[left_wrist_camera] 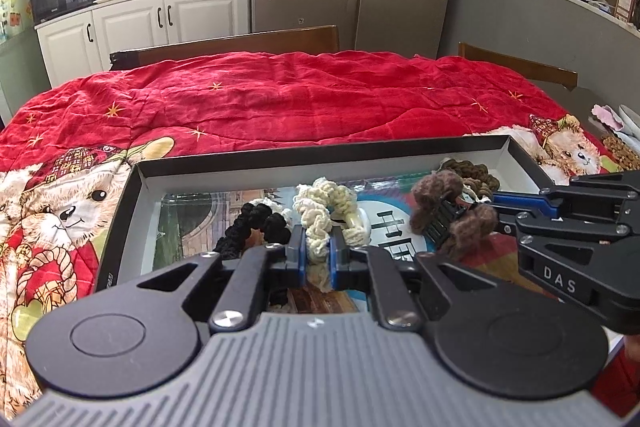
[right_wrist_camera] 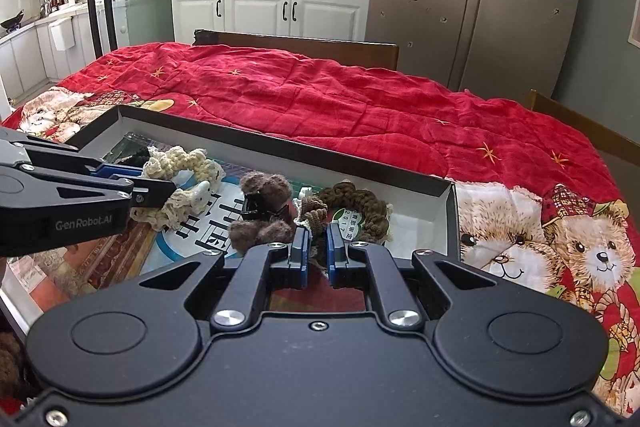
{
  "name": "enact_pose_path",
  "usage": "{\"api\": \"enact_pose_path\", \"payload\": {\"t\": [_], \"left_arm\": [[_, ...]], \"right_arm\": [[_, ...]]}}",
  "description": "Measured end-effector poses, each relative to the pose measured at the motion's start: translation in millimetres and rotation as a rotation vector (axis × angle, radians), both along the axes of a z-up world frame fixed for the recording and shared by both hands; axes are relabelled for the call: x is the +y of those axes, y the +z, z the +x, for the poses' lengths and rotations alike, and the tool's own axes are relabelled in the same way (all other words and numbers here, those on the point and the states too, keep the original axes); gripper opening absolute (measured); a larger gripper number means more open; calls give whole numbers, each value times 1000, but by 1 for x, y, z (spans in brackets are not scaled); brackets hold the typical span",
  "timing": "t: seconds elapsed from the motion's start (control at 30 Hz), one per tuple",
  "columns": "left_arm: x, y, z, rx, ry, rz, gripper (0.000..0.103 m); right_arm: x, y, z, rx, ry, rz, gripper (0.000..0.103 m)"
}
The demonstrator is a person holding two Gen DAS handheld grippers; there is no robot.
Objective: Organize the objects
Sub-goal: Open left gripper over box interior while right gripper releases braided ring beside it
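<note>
The cream crocheted yarn scrunchie lies in the shallow black cardboard box, pinched in the left gripper jaws; the right gripper jaws clamp the dark brown crocheted scrunchie. Lifting could snag the neighbouring fuzzy brown hair claw.

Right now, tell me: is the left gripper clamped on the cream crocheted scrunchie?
Yes, the left gripper has its blue pads closed on the cream crocheted scrunchie inside the shallow box.

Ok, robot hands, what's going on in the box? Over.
Left gripper shut on cream scrunchie. Right gripper shut on dark brown scrunchie. Both over box. Fuzzy hair clip lies between.
</note>
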State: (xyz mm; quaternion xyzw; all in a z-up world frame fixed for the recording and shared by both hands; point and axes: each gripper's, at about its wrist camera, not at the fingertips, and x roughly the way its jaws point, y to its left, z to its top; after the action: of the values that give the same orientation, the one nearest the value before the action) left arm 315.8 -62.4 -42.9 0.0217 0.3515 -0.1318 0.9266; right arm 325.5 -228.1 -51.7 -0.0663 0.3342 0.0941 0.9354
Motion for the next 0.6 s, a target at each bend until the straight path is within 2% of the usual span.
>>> {"api": "enact_pose_path", "payload": {"t": [0.4,0.6], "left_arm": [[2,0,0,3,4,-8,18],[3,0,0,6,6,-20,24]], "right_arm": [[0,-1,1,5,3,-2,11],[0,-1,1,5,1,-1,14]]}}
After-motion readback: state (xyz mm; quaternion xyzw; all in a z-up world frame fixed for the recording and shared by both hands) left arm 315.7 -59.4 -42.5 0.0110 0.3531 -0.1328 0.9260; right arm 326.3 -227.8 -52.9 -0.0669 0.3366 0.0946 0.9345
